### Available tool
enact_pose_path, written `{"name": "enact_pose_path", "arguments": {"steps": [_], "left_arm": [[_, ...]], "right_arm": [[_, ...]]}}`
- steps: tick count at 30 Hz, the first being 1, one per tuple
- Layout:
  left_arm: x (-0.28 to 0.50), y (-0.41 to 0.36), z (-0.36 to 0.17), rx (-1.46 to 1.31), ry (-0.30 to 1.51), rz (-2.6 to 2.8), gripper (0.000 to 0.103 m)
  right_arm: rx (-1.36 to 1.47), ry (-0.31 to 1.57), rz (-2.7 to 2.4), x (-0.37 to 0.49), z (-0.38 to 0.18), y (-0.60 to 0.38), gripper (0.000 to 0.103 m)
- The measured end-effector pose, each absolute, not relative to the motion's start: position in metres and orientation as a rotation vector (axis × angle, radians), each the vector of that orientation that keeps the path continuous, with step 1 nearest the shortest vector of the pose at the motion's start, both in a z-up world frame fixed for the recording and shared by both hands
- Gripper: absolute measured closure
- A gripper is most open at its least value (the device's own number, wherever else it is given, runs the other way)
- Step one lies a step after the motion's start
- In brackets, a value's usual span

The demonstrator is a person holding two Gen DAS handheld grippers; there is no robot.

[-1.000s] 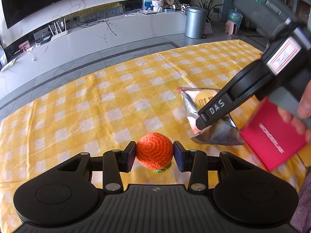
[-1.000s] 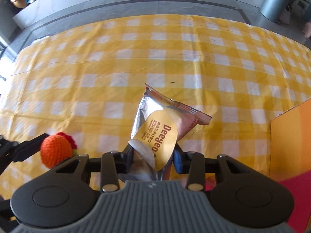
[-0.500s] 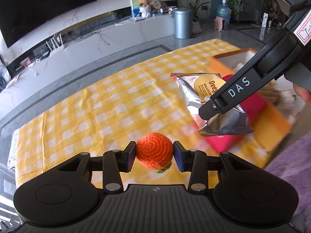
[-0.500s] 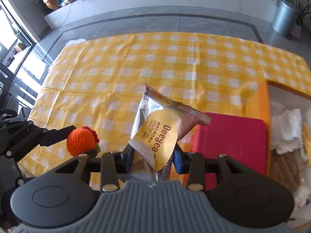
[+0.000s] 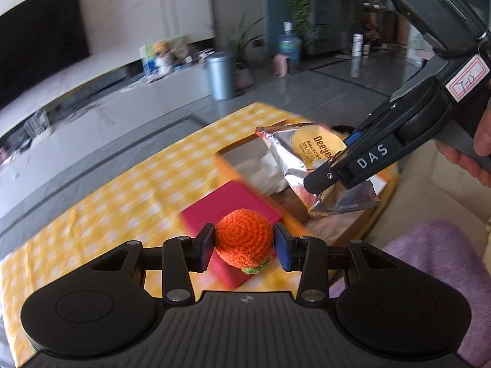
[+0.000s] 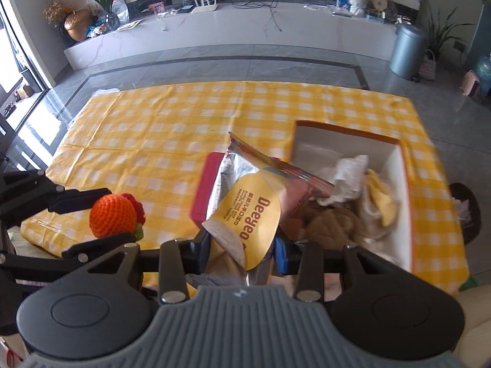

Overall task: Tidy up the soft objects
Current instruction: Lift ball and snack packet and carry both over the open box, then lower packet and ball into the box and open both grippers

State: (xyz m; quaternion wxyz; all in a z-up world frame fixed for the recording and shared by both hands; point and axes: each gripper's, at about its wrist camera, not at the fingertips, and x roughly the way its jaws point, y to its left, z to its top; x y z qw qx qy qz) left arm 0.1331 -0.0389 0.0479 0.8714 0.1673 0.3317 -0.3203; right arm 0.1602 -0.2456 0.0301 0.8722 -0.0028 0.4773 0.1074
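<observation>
My left gripper is shut on an orange crocheted ball with a green base, held high above the table. It also shows at the left of the right wrist view. My right gripper is shut on a silver and yellow "Deeyeo" packet, held in the air beside an open orange box. The packet shows in the left wrist view too, over the box. The box holds several soft cloths and a brown plush piece.
A red lid or flat box lies on the yellow checked tablecloth left of the orange box. A purple cloth is at lower right. A grey bin stands on the floor beyond.
Both grippers have risen and drawn back with their objects. The view now takes in the whole table, and the open orange box has come fully into sight.
</observation>
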Motion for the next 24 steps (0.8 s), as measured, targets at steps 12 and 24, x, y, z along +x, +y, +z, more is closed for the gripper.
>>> {"name": "enact_pose_path", "arguments": {"steps": [12, 24], "left_arm": [[0.163, -0.156, -0.008, 0.457, 0.764, -0.852, 0.056], [0.212, -0.211, -0.089, 0.589, 0.96, -0.933, 0.056]], "right_arm": [[0.0, 1.05, 0.089, 0.17, -0.02, -0.352, 0.062], [0.056, 1.199, 0.194, 0.225, -0.103, -0.375, 0.062]]}}
